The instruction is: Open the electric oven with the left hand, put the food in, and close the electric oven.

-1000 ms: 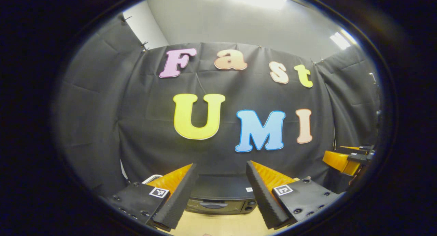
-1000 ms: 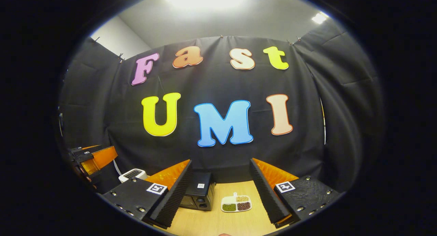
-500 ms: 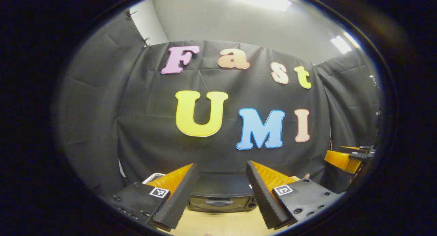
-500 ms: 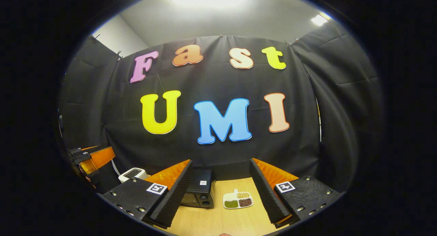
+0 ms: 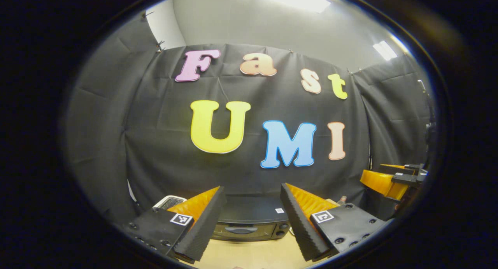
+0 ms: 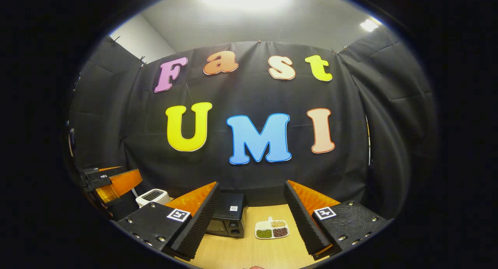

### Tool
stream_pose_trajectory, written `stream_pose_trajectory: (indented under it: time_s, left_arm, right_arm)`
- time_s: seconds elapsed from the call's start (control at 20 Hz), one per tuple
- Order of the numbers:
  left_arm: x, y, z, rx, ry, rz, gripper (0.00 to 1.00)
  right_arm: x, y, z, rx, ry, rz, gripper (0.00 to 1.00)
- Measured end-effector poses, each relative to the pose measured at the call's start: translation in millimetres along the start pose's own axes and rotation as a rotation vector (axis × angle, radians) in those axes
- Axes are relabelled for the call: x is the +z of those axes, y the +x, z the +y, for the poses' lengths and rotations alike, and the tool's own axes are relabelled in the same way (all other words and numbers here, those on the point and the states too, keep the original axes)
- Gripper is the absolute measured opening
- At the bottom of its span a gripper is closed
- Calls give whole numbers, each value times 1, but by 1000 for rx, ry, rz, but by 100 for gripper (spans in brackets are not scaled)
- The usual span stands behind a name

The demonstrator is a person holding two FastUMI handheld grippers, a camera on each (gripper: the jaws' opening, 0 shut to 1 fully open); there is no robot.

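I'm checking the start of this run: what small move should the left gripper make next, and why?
Probably lower the left gripper forward toward the oven door handle. The door looks shut, the gripper is open and apart from the oven, and the food tray sits on the table beside it.

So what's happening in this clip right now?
Nothing has been touched yet. A person holds two grippers above a wooden table. The left gripper is open and points at the black oven, whose door is shut. The right gripper is also open and empty, aimed toward the divided dish of food sitting on the table just right of the oven. A white toaster stands further left.
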State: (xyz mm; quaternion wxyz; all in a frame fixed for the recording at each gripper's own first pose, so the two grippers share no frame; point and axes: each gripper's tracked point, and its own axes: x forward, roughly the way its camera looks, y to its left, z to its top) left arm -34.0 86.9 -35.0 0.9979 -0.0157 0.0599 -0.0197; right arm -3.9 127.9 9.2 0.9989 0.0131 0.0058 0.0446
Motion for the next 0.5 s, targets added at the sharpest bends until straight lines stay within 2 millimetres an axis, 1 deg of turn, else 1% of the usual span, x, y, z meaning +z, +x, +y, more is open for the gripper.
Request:
stream_pose_trajectory:
  time_s: [0.05,0.1,0.15,0.25,0.3,0.45,0.5]
  left_arm:
    - [-2,0,-4,4,-2,3,95]
    - [-1,1,-9,6,-2,-1,90]
    - [1,1,-13,11,2,-6,100]
    - [2,1,-26,15,7,-18,100]
    - [3,1,-32,23,6,-25,90]
    - [3,3,-62,37,-2,-33,90]
    - [4,4,-73,40,0,-39,100]
  right_arm:
    - [1,1,-1,9,4,-1,100]
    - [2,2,-4,19,10,-6,100]
    - [4,2,-7,26,14,-10,100]
    - [6,4,-14,46,23,-19,99]
    - [6,5,-21,51,21,-21,99]
    - [7,7,-45,70,27,-23,100]
    - [7,9,-52,76,41,-18,100]
